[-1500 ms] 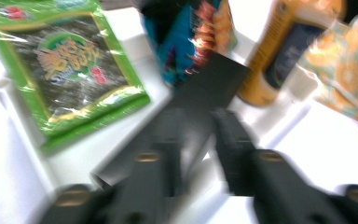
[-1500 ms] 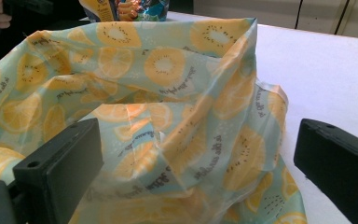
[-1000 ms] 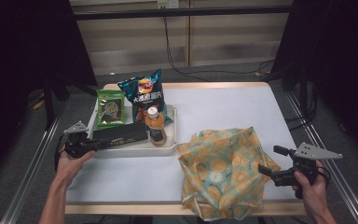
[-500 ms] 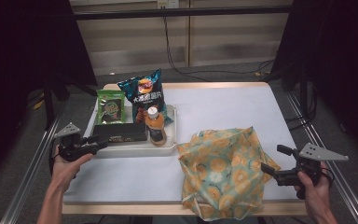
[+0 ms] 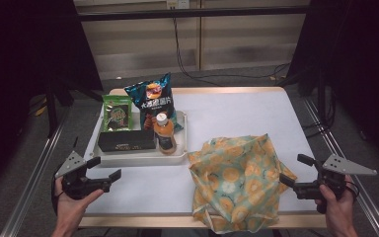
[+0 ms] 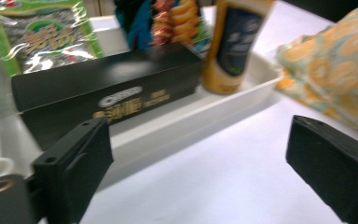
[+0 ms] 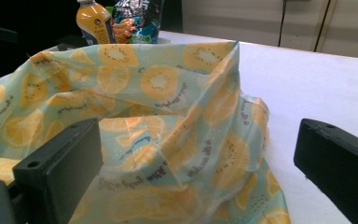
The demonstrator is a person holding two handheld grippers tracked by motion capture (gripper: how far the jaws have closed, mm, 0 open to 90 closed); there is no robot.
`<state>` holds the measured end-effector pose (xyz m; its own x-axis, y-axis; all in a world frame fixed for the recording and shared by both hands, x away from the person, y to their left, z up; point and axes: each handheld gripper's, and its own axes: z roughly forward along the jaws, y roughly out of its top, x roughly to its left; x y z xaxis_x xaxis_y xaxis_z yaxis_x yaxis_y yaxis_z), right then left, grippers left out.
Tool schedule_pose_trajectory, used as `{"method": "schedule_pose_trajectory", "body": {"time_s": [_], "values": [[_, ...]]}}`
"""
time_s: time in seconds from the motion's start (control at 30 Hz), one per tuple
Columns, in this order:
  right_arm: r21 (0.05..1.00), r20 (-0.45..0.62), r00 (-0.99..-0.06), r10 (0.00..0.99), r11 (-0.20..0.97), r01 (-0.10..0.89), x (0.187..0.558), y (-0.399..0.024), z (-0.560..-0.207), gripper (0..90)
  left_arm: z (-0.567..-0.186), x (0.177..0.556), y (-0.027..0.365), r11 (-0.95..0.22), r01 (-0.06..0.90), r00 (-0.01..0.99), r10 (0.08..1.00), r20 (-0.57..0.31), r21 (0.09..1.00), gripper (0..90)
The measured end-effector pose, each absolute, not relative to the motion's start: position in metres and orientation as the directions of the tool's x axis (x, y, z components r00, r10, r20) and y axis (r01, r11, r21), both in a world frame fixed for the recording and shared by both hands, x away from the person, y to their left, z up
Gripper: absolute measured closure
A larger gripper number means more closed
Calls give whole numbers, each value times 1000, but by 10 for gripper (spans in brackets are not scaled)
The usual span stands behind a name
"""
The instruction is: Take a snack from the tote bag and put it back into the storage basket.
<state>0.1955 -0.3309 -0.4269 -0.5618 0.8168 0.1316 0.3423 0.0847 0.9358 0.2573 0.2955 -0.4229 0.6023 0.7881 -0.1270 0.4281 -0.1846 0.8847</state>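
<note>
Left gripper (image 5: 104,169) now off black box (image 5: 127,140)

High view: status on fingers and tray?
Left gripper open, just released, empty. Right gripper open beside orange-print cloth bag. White plastic tray loaded, black box inside. Nothing blocking.

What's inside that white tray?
The white tray holds a black box, orange drink bottle, green snack packet and chip bag. Anything beneath them is covered.

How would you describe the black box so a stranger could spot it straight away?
Find the white tray at the table's left. The black box lies along its near edge, before the green packet and beside the orange bottle. It alone is long, flat and dark.
</note>
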Motion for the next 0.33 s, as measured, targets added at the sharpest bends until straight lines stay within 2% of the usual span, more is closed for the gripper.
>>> {"method": "schedule_pose_trajectory", "body": {"time_s": [0.17,0.23,0.33], "values": [[938,130,-559,819,82,337,192,-333,-426,7,-421,226,280,-142,372,611,781,-127,917,40],[939,130,-552,823,77,336,192,-334,-426,8,-423,217,277,-167,336,633,769,-91,927,36],[938,134,-549,825,72,338,192,-333,-426,9,-420,217,281,-124,332,638,759,-126,935,20]]}}
